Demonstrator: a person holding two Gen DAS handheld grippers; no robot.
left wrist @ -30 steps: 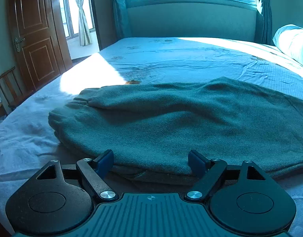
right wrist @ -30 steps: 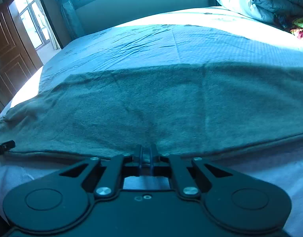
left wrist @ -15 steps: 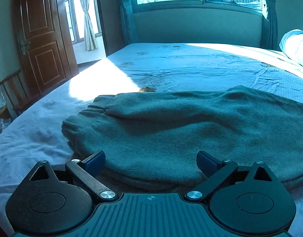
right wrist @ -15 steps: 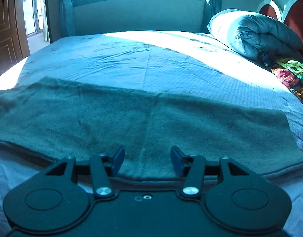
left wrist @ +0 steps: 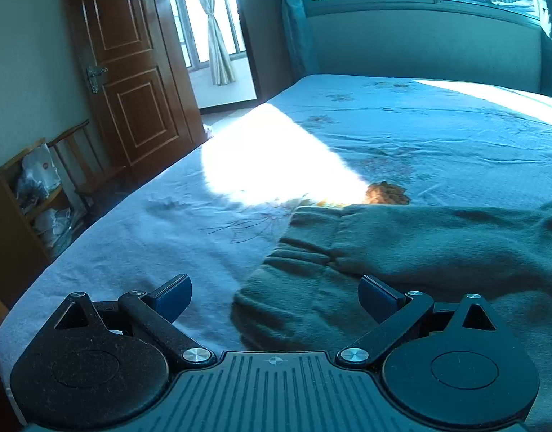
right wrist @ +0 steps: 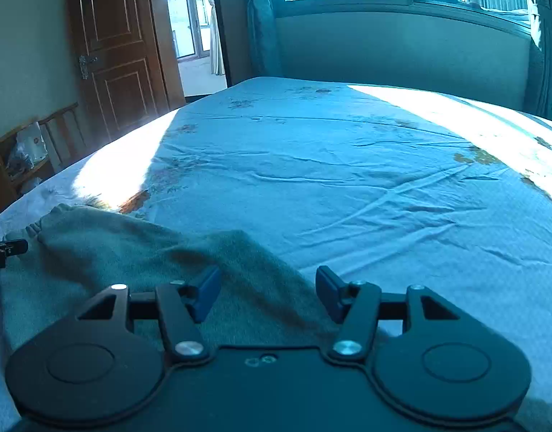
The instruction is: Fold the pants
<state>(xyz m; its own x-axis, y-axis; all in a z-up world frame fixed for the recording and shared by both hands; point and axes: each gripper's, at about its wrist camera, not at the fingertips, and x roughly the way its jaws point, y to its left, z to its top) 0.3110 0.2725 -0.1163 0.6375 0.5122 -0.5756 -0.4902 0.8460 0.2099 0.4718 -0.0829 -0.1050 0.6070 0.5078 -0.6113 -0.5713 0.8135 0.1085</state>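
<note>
Pants [left wrist: 438, 252] lie folded on the bed [left wrist: 420, 136], gathered waistband toward the door [left wrist: 128, 72]. Left gripper [left wrist: 275, 297] hangs over the waistband corner, jaws wide apart, nothing pinched. Right gripper [right wrist: 267, 294] sits above the pants' far fold edge — jaws partly apart, empty. Writing: none readable — a bag on the shelf [left wrist: 20, 194] shows only a blurred red mark.
</note>
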